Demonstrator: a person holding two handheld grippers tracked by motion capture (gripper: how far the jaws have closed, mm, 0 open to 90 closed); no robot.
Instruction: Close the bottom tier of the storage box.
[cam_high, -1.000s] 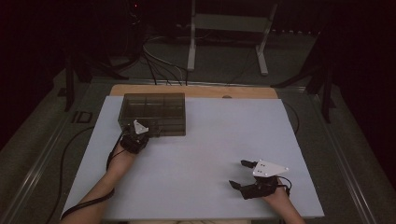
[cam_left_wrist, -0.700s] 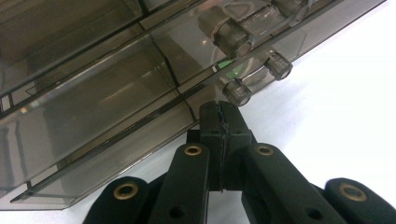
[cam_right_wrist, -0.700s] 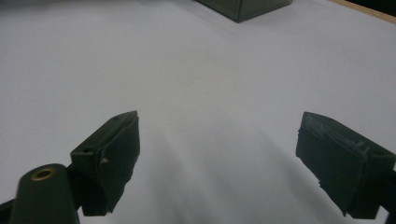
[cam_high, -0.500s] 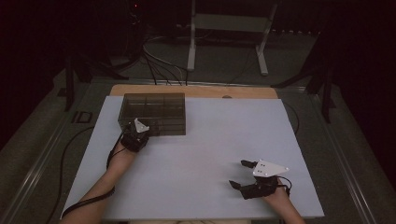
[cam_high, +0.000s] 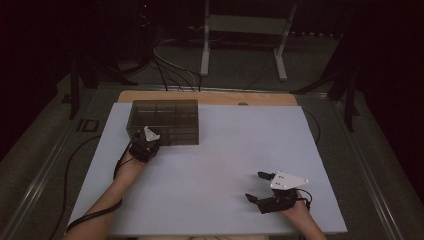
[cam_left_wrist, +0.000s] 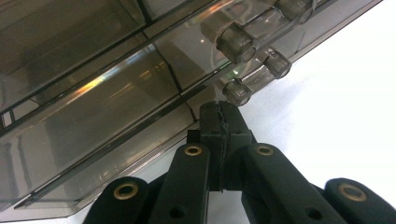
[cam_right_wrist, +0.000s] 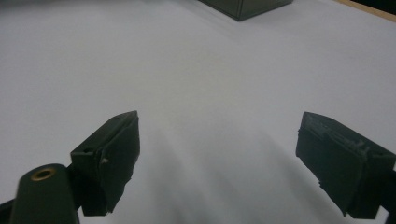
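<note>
A smoky clear plastic compartment box (cam_high: 165, 120) stands at the back left of the white table top (cam_high: 225, 150). My left gripper (cam_high: 142, 136) rests at the box's front left edge, jaws pressed together. In the left gripper view the shut tips of the left gripper (cam_left_wrist: 219, 109) touch the lower rim of the box (cam_left_wrist: 93, 93), just below its clear hinge knuckles (cam_left_wrist: 254, 77); nothing shows between the pads. My right gripper (cam_high: 255, 186) lies at the front right of the table, jaws spread wide. The right gripper (cam_right_wrist: 219, 123) holds nothing, and a corner of the box (cam_right_wrist: 243, 7) shows far off.
A wooden strip (cam_high: 210, 97) borders the table's far edge. Behind it stand a metal frame (cam_high: 240, 30) and loose cables (cam_high: 170, 70) on the dark floor. A cable (cam_high: 90, 215) trails from my left forearm off the table's front left.
</note>
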